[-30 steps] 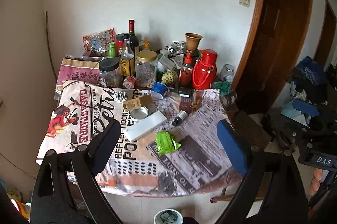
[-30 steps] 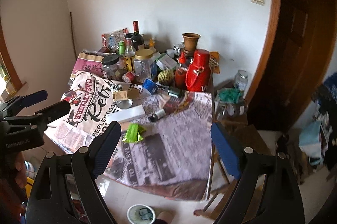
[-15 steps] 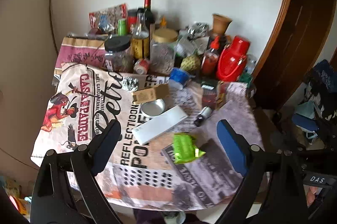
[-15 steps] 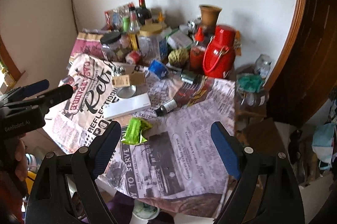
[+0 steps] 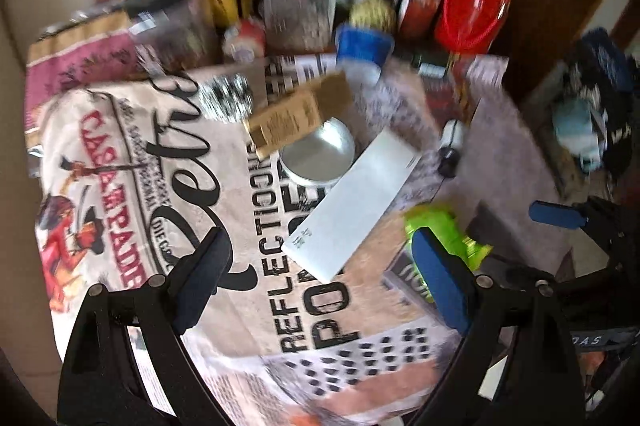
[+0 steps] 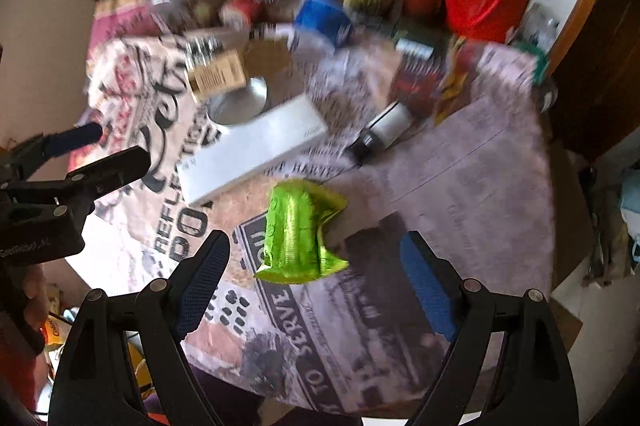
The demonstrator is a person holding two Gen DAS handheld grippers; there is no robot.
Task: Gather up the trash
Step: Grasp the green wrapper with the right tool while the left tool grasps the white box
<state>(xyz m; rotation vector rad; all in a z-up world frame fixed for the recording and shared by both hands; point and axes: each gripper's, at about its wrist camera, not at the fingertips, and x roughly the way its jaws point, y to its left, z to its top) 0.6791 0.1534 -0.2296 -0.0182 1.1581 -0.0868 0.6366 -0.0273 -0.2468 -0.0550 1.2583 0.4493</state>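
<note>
A crumpled green wrapper (image 6: 300, 232) lies low in the centre of the right wrist view, on the printed cloth over the surface (image 6: 472, 185), just ahead of the right hand-held gripper (image 6: 314, 286), whose jaws stand wide apart with nothing between them. In the left wrist view the same wrapper (image 5: 444, 226) sits at lower right, partly hidden behind one blue pad, while the left hand-held gripper (image 5: 320, 284) is likewise spread wide and empty, facing a white box (image 5: 352, 201) at mid-frame. A tin (image 5: 318, 155) and a cardboard carton (image 5: 286, 119) lie just above the box, and bottles and jars crowd the top of both views, too blurred to sort out. The wrapper looks like thin foil: very light, soft, slick, and likely to slide or flatten rather than resist. The raised folded ridge along its middle seems the best place to pinch, closing the pads across it from both sides; a grip at a flared corner would probably slip off. The white box looks stiff and light, best taken across its narrow width.
</note>
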